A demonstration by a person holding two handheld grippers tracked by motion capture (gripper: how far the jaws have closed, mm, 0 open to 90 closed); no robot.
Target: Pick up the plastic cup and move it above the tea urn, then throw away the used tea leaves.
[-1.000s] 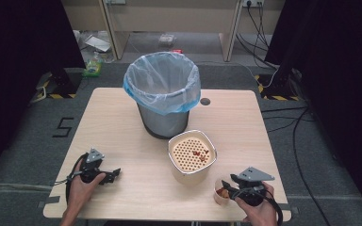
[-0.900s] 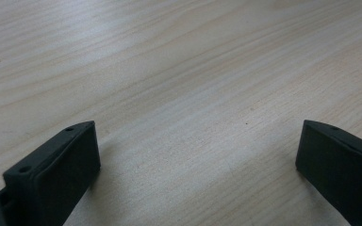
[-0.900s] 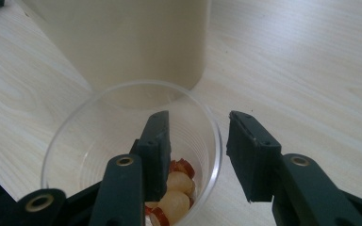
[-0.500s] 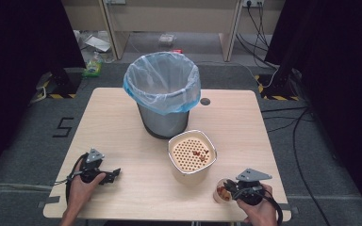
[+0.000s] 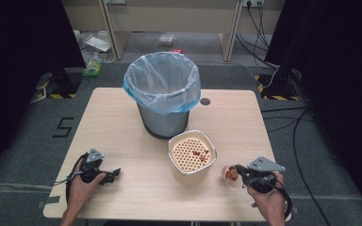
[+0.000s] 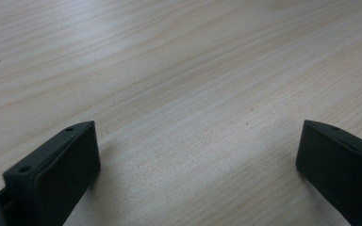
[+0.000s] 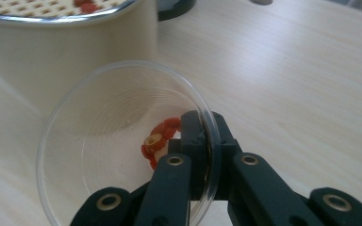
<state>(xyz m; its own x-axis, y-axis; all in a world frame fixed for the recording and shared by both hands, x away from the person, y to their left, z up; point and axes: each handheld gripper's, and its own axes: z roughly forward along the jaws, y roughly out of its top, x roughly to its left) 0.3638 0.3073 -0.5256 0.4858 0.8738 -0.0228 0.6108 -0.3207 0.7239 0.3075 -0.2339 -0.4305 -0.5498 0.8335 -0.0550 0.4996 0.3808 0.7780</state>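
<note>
While my right gripper (image 7: 202, 141) pinches the rim of the clear plastic cup (image 7: 122, 136) with red bits inside, just beside the cream square strainer pot (image 5: 192, 155), my left gripper (image 6: 198, 155) rests released on the table; next I judge a careful lift and tip

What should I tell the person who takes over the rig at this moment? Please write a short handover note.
Right gripper: shut on the rim of a clear plastic cup, one jaw inside, one outside; red food pieces lie in it. The cup sits on the table, right of the cream strainer container.
Left gripper: open, holding nothing, low over bare wood at the near left.
Done: cup gripped; a few red pieces already lie on the strainer.
Left: probably tip the cup over the strainer or the lined trash bin.
</note>
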